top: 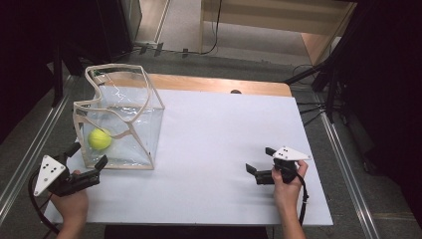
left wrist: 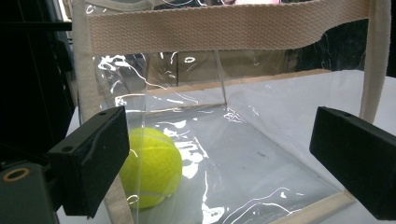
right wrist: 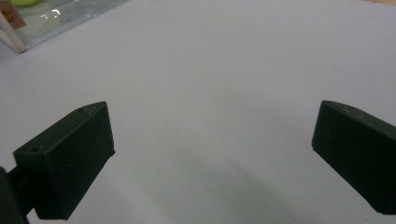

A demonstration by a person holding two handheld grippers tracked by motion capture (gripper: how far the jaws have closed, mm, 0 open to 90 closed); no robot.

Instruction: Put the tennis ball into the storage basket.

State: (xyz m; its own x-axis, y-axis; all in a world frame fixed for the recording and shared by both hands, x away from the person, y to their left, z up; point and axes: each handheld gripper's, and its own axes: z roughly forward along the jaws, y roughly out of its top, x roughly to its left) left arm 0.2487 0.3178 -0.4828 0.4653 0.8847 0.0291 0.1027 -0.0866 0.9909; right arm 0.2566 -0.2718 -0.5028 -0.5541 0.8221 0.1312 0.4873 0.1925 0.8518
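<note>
Nearest the person, the left gripper (top: pixel 85 155) and right gripper (top: pixel 260 159) both stand with jaws spread, grasping nothing. Beyond the left one, the fuzzy yellow-green tennis ball (top: pixel 99 139) sits inside the clear plastic tote bag with beige webbing trim (top: pixel 149 94) on the white tabletop (top: pixel 224 134), so a bagging job is probably done.

ball (top: pixel 100 139) in bag (top: pixel 144 129) on desk (top: pixel 219 129) left; left tongs (top: pixel 87 158) just before bag, right tongs (top: pixel 260 161) well apart at right.
</note>
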